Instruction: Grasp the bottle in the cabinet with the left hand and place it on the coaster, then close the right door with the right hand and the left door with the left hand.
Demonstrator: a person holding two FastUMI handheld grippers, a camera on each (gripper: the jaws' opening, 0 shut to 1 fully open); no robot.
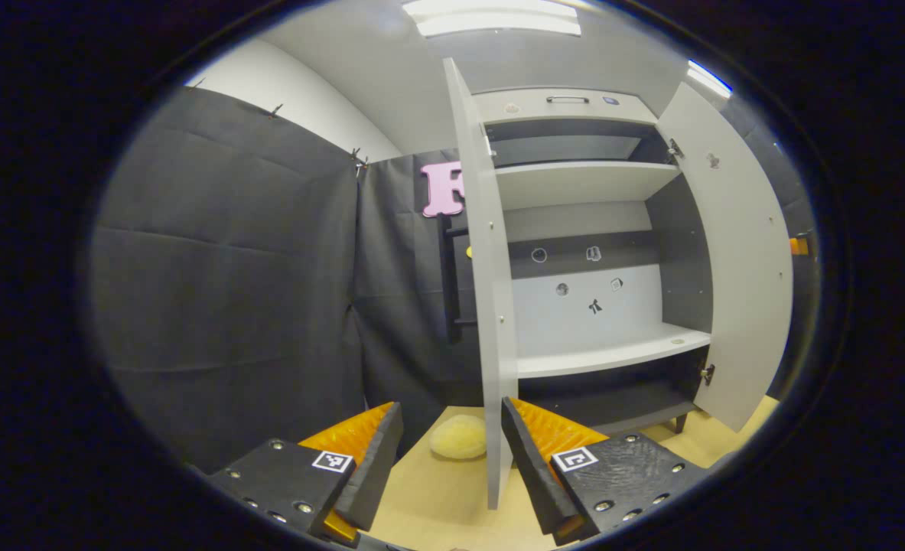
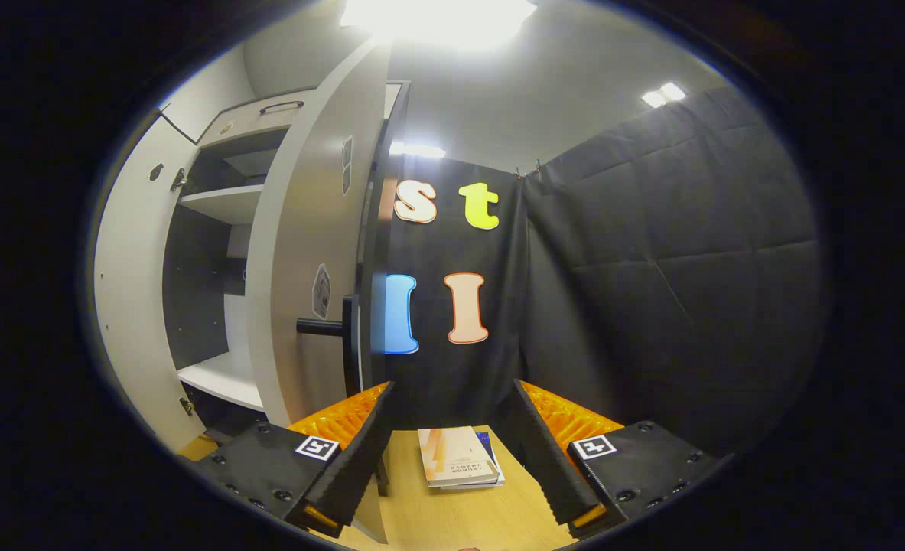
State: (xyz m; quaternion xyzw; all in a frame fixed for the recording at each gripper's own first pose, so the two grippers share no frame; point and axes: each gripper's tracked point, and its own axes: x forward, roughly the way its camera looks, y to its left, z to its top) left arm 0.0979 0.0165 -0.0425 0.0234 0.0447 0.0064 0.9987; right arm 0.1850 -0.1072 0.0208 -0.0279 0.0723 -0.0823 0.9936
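The grey cabinet (image 1: 590,184) stands with both doors swung out and its shelves bare. Its left door (image 1: 490,306) is edge-on to me in the left gripper view, reaching down between the fingers of my open left gripper (image 1: 452,459), close to the right-hand finger; I cannot tell whether they touch. The right door (image 1: 739,252) hangs wide at the right. In the right gripper view the right door (image 2: 307,252) and its dark handle (image 2: 322,327) rise just left of my open right gripper (image 2: 452,451), which holds nothing.
A pale yellow rounded object (image 1: 458,438) lies on the wooden table (image 1: 437,505) by the left door's foot. A stack of books (image 2: 458,457) rests on the table (image 2: 483,520) beyond the right gripper's fingers. Black cloth walls close in behind.
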